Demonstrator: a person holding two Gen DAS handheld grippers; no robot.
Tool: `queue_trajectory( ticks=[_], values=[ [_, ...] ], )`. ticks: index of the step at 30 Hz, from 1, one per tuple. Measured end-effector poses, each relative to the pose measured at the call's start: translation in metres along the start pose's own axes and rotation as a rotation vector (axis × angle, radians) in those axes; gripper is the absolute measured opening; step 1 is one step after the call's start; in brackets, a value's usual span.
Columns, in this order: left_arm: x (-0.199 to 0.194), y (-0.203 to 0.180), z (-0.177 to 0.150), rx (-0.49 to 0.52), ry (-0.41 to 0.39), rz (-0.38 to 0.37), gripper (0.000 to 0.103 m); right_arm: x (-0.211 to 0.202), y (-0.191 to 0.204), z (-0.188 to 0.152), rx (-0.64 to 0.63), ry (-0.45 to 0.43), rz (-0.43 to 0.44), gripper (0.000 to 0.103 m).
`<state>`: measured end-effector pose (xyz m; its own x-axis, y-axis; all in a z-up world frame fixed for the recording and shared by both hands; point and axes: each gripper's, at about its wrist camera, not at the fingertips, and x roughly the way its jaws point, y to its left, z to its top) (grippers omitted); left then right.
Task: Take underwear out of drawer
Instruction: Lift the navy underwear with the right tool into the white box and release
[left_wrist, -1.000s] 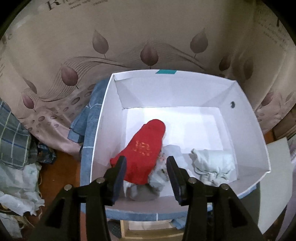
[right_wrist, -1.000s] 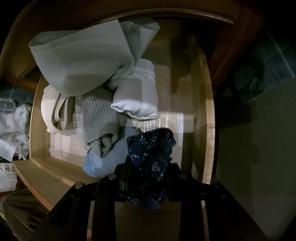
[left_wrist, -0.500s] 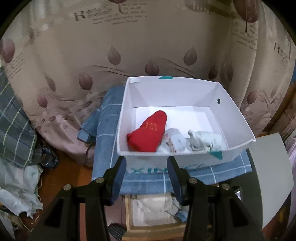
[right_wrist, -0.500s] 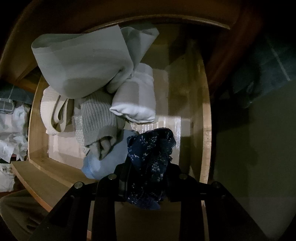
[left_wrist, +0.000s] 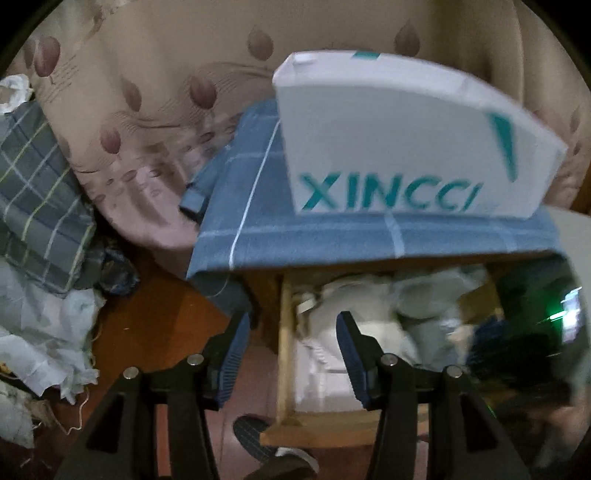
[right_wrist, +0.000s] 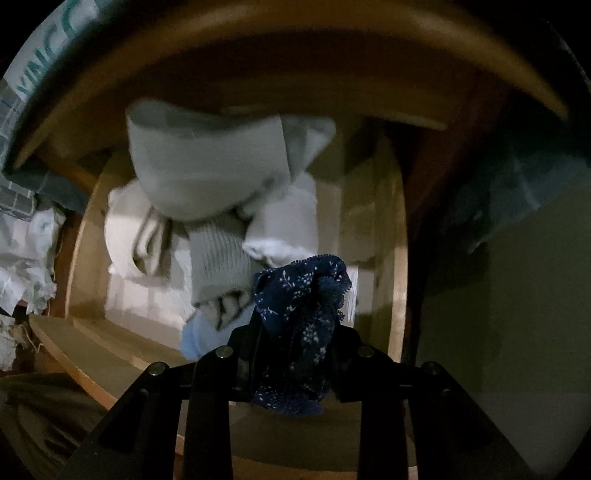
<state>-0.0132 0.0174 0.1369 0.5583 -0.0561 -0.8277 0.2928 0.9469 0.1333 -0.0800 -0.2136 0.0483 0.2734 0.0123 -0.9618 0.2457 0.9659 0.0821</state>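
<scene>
Right gripper, jaws clenched on the navy floral lace-trimmed underwear, which hung bunched between the fingers and was held above the front of the open wooden drawer. Behind it lay the remaining contents: a ribbed grey garment, a white folded garment, a pale grey-green garment draped over the pile, and a light blue item at the drawer front. Against the frames half a second and one second earlier, the grasp was unchanged, but the drawer sat farther back and lower in view, with the cabinet edge above it now visible; judged, the piece had been lifted clear and was being withdrawn.

Left gripper, jaws apart and holding nothing. One second earlier it had looked down into the white XINCCI box at a red piece and pale pieces; half a second earlier it had backed away; now it had dropped below the box, which stood on a blue checked cloth, and pointed at the drawer's left wall. Judged, it was positioned to pick the next piece while the right carried its load toward the box
</scene>
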Motion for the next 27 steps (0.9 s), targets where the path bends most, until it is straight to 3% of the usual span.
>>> queue_trajectory(
  ticks=[2, 5, 10, 20, 24, 27],
  values=[
    [0.016, -0.003, -0.009, 0.006, -0.005, 0.042, 0.05, -0.009, -0.003, 0.002, 0.018, -0.021, 0.018, 0.026],
    [0.04, -0.003, -0.02, -0.028, 0.023, 0.048, 0.05, -0.018, -0.004, 0.002, 0.03, -0.03, 0.035, 0.026],
    [0.068, 0.011, -0.032, -0.128, 0.061, -0.012, 0.05, -0.042, 0.001, 0.002, 0.019, -0.051, 0.026, 0.026],
    [0.061, 0.002, -0.039, -0.038, 0.002, 0.052, 0.05, -0.127, 0.02, 0.024, -0.029, -0.162, 0.054, 0.026],
    [0.061, -0.003, -0.039, -0.014, 0.006, 0.008, 0.05, -0.167, 0.023, 0.039, -0.032, -0.213, 0.065, 0.026],
    [0.06, -0.008, -0.04, 0.015, 0.0, 0.021, 0.05, -0.198, 0.028, 0.055, -0.045, -0.263, 0.055, 0.026]
  ],
)
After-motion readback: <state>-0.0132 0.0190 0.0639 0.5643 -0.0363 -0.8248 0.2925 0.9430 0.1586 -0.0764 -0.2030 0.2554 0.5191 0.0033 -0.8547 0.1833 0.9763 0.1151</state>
